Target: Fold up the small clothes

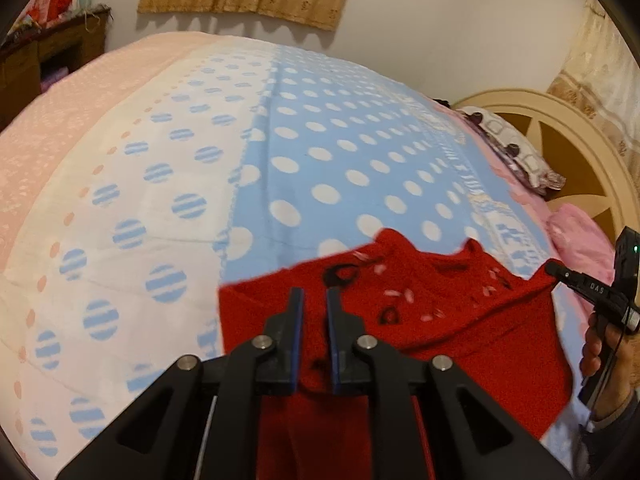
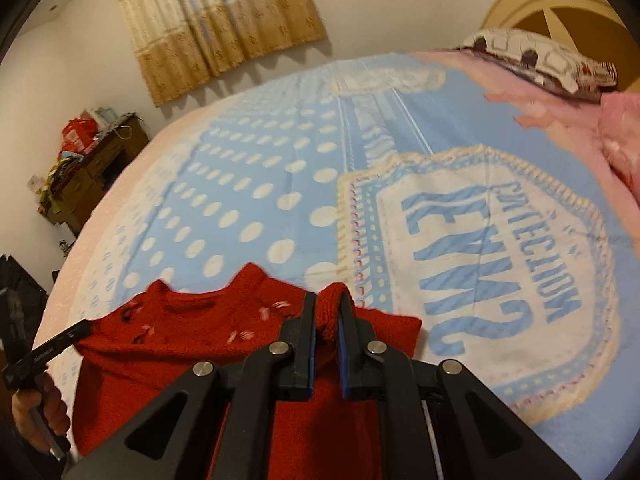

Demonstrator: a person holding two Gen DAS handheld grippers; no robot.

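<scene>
So there's a small red knit sweater [image 1: 440,320] held up over a bed, spread between the two claws, with its lower part hanging toward the cameras. It has a few little pink-white and dark marks stitched across the chest and its neckline faces the far side of the bed.

The left gripper [image 1: 314,300] has red fabric sitting between its blue-lined fingers [image 1: 297,332], near one top corner of the sweater. The gap between the pads looks narrow, and honestly I can't tell from this angle whether they're really pinching the knit or just sitting around it.

The right gripper [image 2: 326,312] is clearer: a bunched ridge of the red knit pokes up between its fingers [image 2: 309,332], the pads right against it on both sides, so it's clamped on the sweater's other top corner. In the left wrist view you can see that same claw off at the right edge with a hand [image 1: 600,348] wrapped around its handle.

Underneath is a bedspread [image 1: 320,152], light blue with white dots, a white band with striped blue dots, and pink at the edge. The right view shows a big cream badge [image 2: 480,264] with blue lettering printed on it. A patterned pillow [image 2: 532,56] lies at the headboard [image 1: 560,136], tan curtains [image 2: 208,20] hang on the wall, and a cluttered dark wooden desk [image 2: 92,172] stands in the corner.
</scene>
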